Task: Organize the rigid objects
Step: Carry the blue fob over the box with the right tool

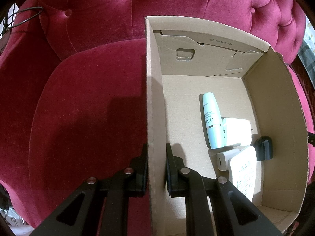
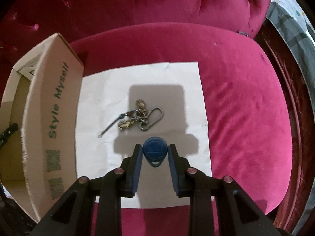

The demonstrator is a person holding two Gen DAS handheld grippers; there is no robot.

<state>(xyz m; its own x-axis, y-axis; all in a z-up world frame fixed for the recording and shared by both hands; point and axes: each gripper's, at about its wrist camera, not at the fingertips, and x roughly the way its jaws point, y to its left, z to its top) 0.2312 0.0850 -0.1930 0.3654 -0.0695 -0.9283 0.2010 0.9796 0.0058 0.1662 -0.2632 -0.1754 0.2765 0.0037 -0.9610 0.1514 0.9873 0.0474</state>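
My left gripper is shut on the left wall of an open cardboard box, one finger outside and one inside. On the box floor lie a pale green tube, a white charger block, a small white USB plug, a cream packet and a black cap-like piece. My right gripper is shut on a blue teardrop key fob, held above a white sheet of paper. A bunch of keys with a carabiner lies on that sheet.
Everything rests on a red velvet tufted armchair. The box printed "Style Myself" stands left of the paper. The chair's dark wooden edge and patterned fabric run along the right. A wire hangs at the upper left.
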